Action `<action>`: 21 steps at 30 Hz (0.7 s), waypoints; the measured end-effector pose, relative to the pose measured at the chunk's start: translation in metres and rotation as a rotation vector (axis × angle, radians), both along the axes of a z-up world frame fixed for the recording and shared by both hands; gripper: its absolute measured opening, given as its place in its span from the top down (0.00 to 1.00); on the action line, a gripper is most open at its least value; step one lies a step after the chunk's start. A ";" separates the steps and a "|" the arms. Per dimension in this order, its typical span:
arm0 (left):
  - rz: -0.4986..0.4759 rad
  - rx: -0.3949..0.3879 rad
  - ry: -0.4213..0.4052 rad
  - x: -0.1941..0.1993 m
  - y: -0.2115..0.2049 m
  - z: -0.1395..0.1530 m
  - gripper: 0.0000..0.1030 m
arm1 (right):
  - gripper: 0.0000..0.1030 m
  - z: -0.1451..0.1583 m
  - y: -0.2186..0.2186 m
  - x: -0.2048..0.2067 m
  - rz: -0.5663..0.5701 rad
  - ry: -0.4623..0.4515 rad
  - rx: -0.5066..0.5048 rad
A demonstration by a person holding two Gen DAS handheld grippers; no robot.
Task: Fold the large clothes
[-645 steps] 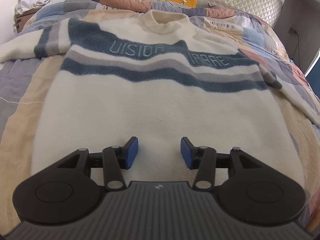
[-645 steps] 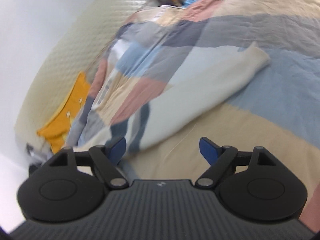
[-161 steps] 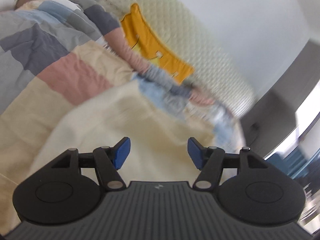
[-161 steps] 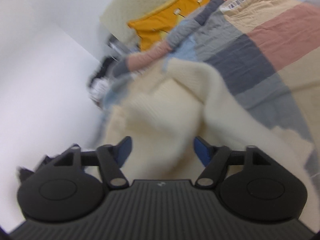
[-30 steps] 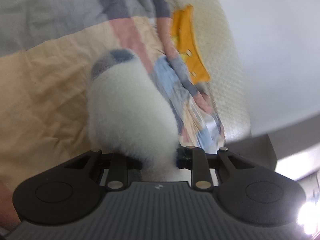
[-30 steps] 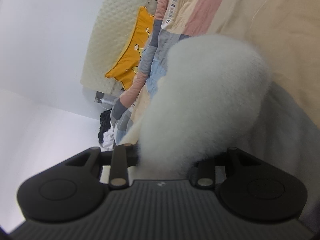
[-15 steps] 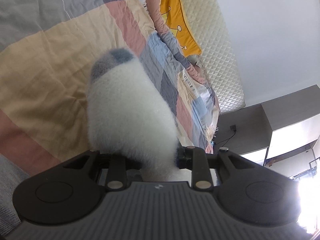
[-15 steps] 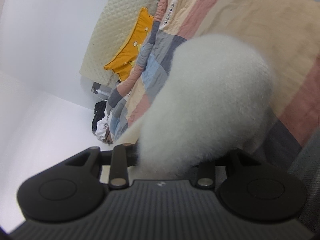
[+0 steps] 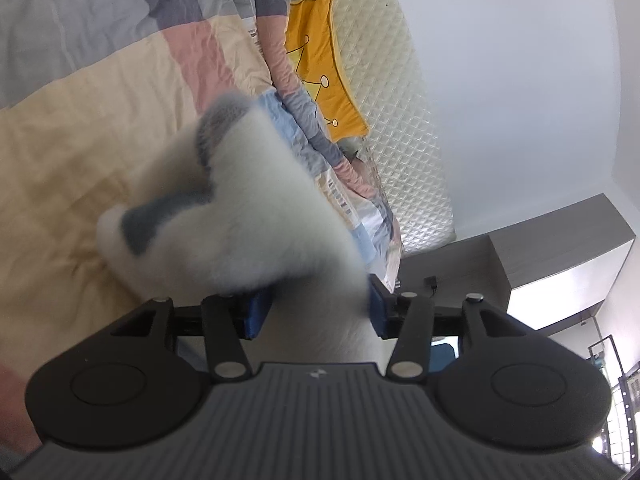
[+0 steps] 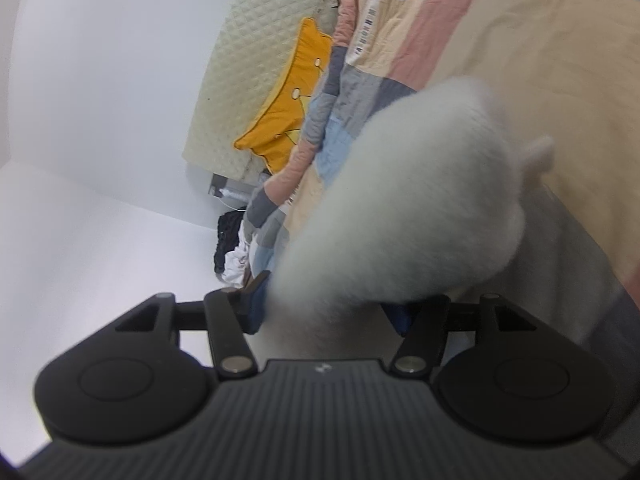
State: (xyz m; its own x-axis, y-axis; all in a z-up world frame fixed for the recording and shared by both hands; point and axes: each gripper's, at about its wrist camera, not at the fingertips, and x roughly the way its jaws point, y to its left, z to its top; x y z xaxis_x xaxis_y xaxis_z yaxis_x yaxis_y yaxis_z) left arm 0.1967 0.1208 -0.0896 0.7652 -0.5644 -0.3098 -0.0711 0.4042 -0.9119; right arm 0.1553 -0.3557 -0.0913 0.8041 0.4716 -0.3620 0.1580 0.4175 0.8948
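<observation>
Both grippers, left [image 9: 316,312] and right [image 10: 326,308], have just been spreading their jaws, letting go of the folded sweater [image 9: 256,208] still bunched between them above the bed [image 9: 72,128]. Draw back straight, so the fleece doesn't snag and unfold.

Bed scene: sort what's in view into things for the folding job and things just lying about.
For the job:
sweater
left gripper
right gripper

Lying about:
quilt
yellow pillow
headboard
clothes pile
</observation>
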 end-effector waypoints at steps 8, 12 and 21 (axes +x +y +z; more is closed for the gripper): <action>0.004 0.060 0.000 0.056 -0.011 -0.004 0.46 | 0.32 -0.010 -0.001 0.050 0.025 -0.005 -0.022; -0.002 0.103 0.001 0.089 -0.017 -0.014 0.46 | 0.32 -0.021 -0.003 0.076 0.032 0.016 -0.057; -0.068 0.402 -0.007 0.155 -0.039 -0.035 0.45 | 0.34 -0.028 0.013 0.125 0.123 0.017 -0.334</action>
